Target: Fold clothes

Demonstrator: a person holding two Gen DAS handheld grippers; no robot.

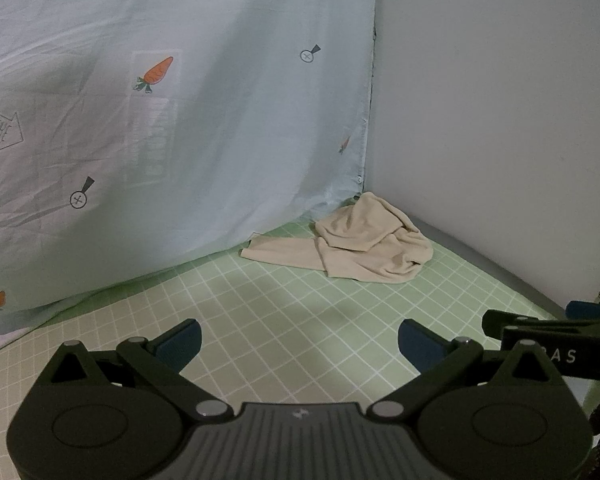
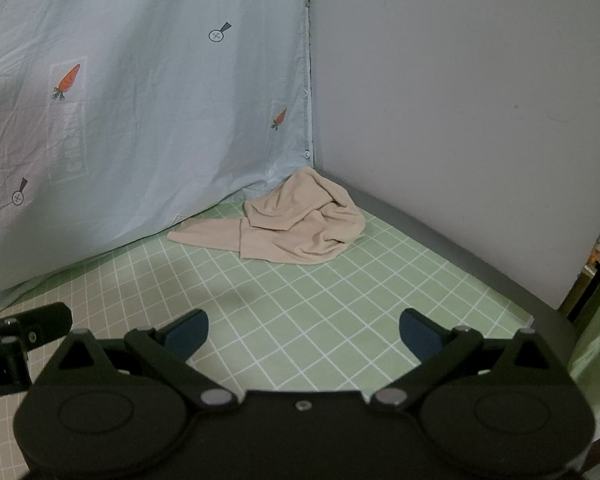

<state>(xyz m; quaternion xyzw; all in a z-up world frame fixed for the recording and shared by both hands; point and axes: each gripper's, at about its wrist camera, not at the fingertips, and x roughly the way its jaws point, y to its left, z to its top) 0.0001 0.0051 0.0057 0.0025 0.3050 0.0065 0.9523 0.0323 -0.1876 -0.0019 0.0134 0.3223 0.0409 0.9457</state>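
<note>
A crumpled beige garment (image 1: 360, 242) lies in the far corner of the green checked table (image 1: 284, 320), one flat part stretched out to the left. It also shows in the right wrist view (image 2: 300, 224). My left gripper (image 1: 300, 346) is open and empty, well short of the garment. My right gripper (image 2: 304, 334) is open and empty too, also well short of it. The right gripper's body shows at the right edge of the left wrist view (image 1: 548, 336). The left gripper's body shows at the left edge of the right wrist view (image 2: 20, 336).
A pale blue sheet with carrot prints (image 1: 160, 128) hangs behind the table on the left. A plain white wall (image 1: 500, 120) closes the right side. A grey strip (image 2: 440, 240) runs along the table's right edge.
</note>
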